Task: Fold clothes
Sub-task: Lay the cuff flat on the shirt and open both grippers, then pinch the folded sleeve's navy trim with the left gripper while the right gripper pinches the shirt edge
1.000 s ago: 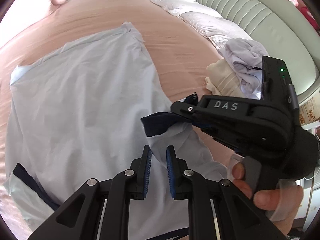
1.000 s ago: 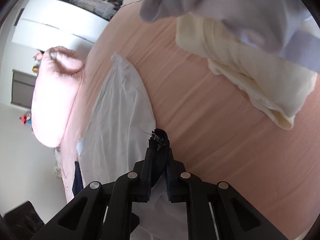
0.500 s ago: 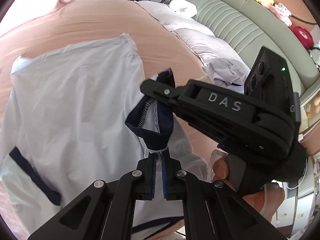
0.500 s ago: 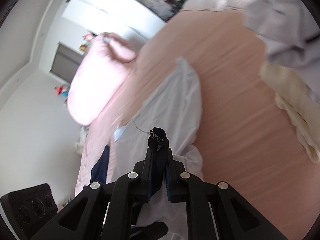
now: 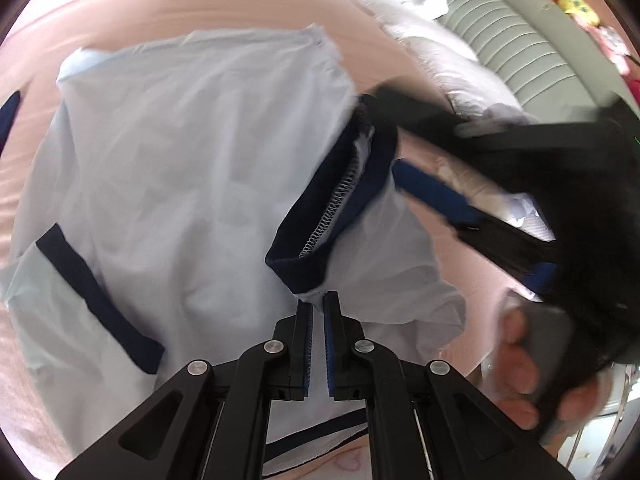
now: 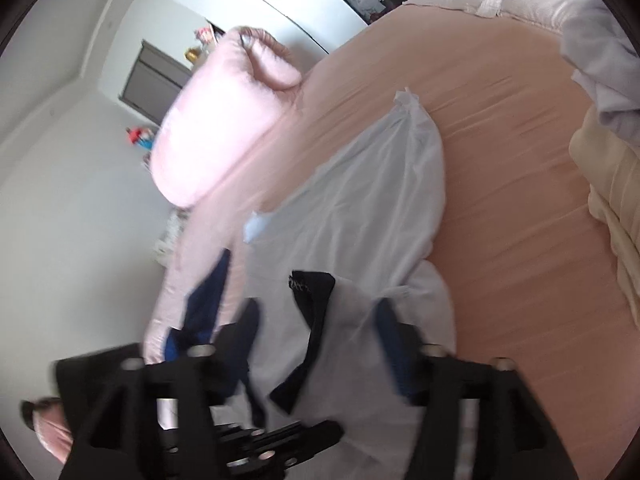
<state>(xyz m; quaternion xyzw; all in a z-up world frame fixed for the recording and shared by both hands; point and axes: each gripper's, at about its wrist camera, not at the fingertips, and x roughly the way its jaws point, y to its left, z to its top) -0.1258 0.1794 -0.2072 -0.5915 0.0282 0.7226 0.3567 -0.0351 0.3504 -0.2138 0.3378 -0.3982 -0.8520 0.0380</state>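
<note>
From the left wrist view, one pale blue shirt (image 5: pixel 168 184) is lying spread on a bed's pink sheet (image 5: pixel 248 4). Two navy sleeve cuffs are showing: one cuff (image 5: pixel 96 300) is lying flat at the near left, and a second cuff (image 5: pixel 332 216) is standing lifted in the middle. The left gripper (image 5: pixel 317 312) is pinching the pale cloth just below that lifted cuff, its jaws clenched on the shirt. The right gripper (image 5: pixel 412 152), blurred, is reaching in from the right, with a person's hand (image 5: pixel 516 372) wrapped around its handle. One grey headboard (image 5: pixel 516 44) is curving along the far right.

From the right wrist view, the right gripper (image 6: pixel 316 328) is opening its jaws; the lifted cuff (image 6: pixel 312 304) is hanging between them, touching neither pad. The shirt (image 6: pixel 380 200) is stretching away across the sheet (image 6: pixel 520 208). One pink cushion (image 6: pixel 216 120) is sitting at the far left, and two crumpled garments, one cream (image 6: pixel 612 184) and one lilac (image 6: pixel 600 60), are piled together at the right.
</note>
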